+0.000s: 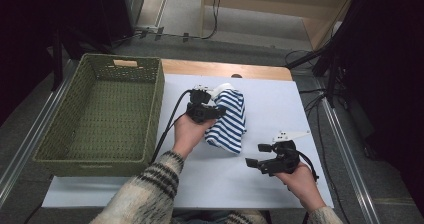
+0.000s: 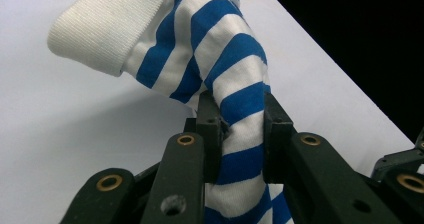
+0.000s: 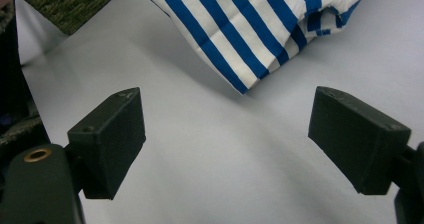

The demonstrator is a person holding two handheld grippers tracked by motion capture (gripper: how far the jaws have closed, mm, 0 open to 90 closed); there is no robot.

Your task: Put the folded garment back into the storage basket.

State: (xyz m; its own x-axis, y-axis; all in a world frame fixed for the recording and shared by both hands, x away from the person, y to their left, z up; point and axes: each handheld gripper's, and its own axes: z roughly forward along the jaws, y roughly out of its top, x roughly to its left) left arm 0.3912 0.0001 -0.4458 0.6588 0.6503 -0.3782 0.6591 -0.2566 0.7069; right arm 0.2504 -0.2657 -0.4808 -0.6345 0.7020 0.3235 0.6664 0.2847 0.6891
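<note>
A blue-and-white striped garment (image 1: 230,118) with a white ribbed cuff (image 2: 95,31) lies bunched on the white table top (image 1: 270,104). My left gripper (image 1: 216,110) is shut on a fold of it; in the left gripper view the striped cloth (image 2: 240,129) is pinched between the two black jaws. My right gripper (image 1: 256,155) stands open near the table's right front, a little short of the garment's lower edge (image 3: 240,81), with nothing between its pads (image 3: 112,136).
A large green woven basket (image 1: 145,129) stands at the left of the table, its inside bare. Past the table's far edge are a wooden strip, cables and floor. A metal rail runs along each side of the table.
</note>
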